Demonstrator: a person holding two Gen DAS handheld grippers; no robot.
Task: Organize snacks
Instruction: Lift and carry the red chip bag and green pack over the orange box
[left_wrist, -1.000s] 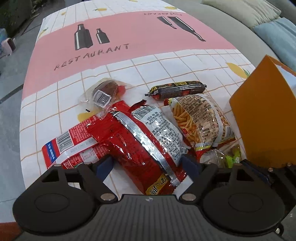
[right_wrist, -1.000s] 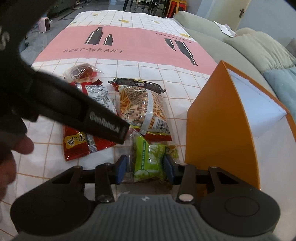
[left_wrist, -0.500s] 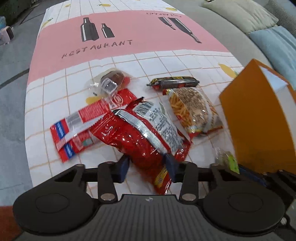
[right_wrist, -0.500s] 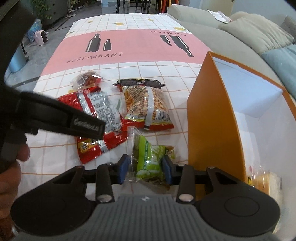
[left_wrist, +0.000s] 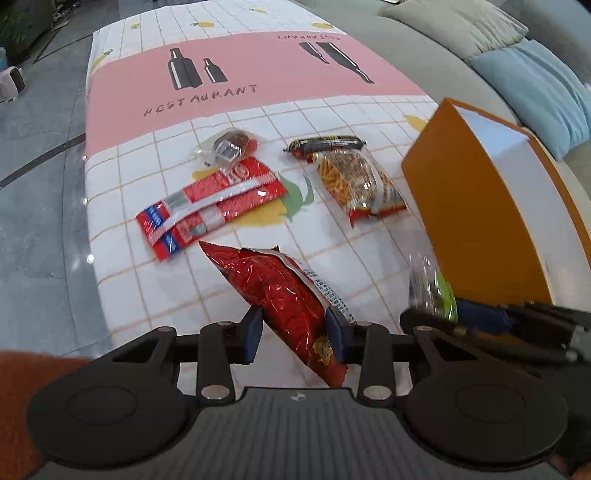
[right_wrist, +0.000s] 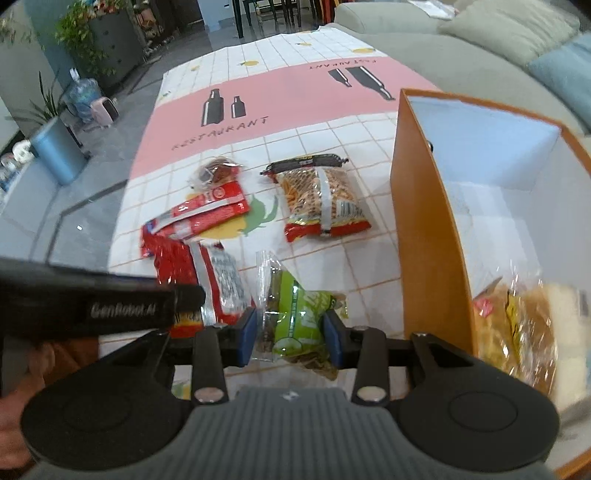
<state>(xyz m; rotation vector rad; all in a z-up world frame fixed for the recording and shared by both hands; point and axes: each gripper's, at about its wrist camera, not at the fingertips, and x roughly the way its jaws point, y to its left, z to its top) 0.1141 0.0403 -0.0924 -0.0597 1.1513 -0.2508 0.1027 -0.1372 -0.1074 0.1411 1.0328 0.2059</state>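
Both picks are made: the left tongs are closing on the red chip bag, the right tongs clamp the green packet, so next each probably swings rightward over the orange box and releases.

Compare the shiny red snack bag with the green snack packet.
The shiny red snack bag is larger and opaque; the green snack packet is smaller with clear edges. The closing left gripper grips the red bag, the right gripper the green packet. Both are off the tablecloth.
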